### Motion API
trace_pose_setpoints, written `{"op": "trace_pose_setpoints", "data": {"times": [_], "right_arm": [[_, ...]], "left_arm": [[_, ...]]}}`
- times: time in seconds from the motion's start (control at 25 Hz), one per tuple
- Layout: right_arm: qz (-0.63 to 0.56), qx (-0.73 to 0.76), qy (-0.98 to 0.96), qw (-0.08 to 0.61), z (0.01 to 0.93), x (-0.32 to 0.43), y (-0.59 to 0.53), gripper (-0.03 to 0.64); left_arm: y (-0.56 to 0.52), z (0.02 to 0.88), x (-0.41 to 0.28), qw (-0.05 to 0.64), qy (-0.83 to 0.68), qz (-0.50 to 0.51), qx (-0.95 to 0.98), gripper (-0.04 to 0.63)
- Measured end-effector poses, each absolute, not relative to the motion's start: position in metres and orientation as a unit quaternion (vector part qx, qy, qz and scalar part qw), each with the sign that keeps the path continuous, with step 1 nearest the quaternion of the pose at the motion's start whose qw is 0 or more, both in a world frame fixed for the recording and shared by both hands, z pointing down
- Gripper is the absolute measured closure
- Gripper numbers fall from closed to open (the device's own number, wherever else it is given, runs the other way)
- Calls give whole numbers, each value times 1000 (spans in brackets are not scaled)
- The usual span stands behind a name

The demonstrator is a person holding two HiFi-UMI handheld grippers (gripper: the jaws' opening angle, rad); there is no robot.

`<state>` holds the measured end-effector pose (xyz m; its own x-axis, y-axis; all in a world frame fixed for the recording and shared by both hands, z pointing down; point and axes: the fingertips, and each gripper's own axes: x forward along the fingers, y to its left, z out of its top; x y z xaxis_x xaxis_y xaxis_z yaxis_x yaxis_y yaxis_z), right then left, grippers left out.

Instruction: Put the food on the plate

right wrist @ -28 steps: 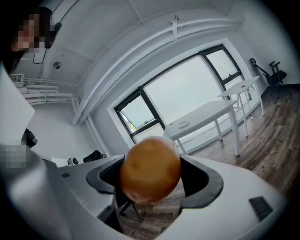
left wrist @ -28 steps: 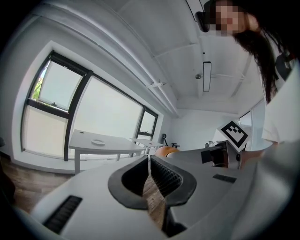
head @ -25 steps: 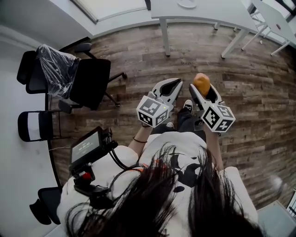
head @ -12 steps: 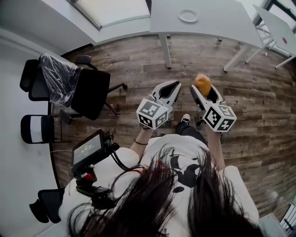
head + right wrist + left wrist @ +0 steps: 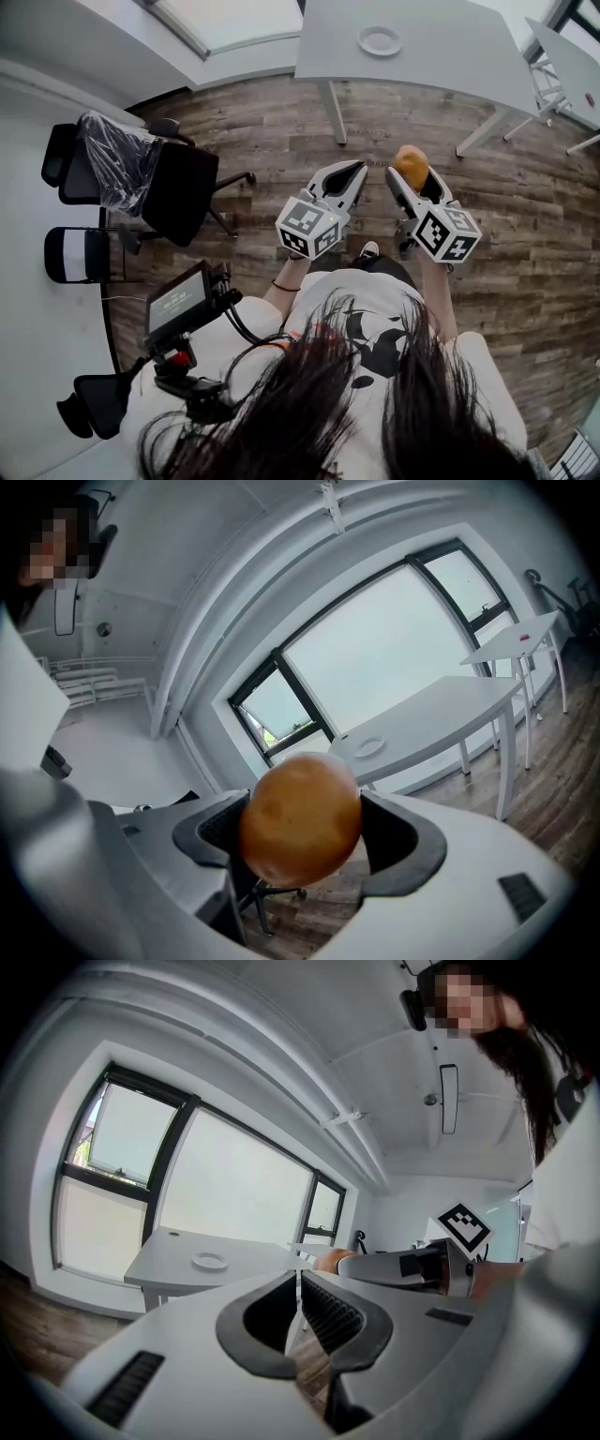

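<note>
A round orange-brown food item (image 5: 300,816) sits clamped between the jaws of my right gripper (image 5: 305,829); the head view shows the food (image 5: 410,165) at the tip of the right gripper (image 5: 412,180), held over the wooden floor. My left gripper (image 5: 350,175) is shut with nothing in it, its jaws pressed together in the left gripper view (image 5: 300,1302). A small white plate (image 5: 380,40) lies on the grey table (image 5: 441,56) ahead. The plate (image 5: 209,1261) and the plate (image 5: 368,746) also show in both gripper views, far off.
A black office chair (image 5: 183,180) and a plastic-wrapped chair (image 5: 112,141) stand to the left. A second white table (image 5: 572,47) is at the far right. The table's white legs (image 5: 333,111) reach the wood floor. A screen device (image 5: 176,300) hangs at my left side.
The view has advanced toward the grey table; the plate and table now sit lower and nearer in the head view. Both grippers keep their pose, the right still holding the food.
</note>
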<state>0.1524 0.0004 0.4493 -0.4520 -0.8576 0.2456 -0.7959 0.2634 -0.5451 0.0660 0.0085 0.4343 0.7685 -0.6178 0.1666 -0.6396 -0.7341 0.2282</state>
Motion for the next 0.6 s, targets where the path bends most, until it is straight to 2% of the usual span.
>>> {"op": "trace_pose_setpoints", "data": {"times": [0.6], "right_arm": [[-326,-509,795,50,459,146,-27,249]], "left_arm": [[-15,438,64,134,-344,48,928,589]]}}
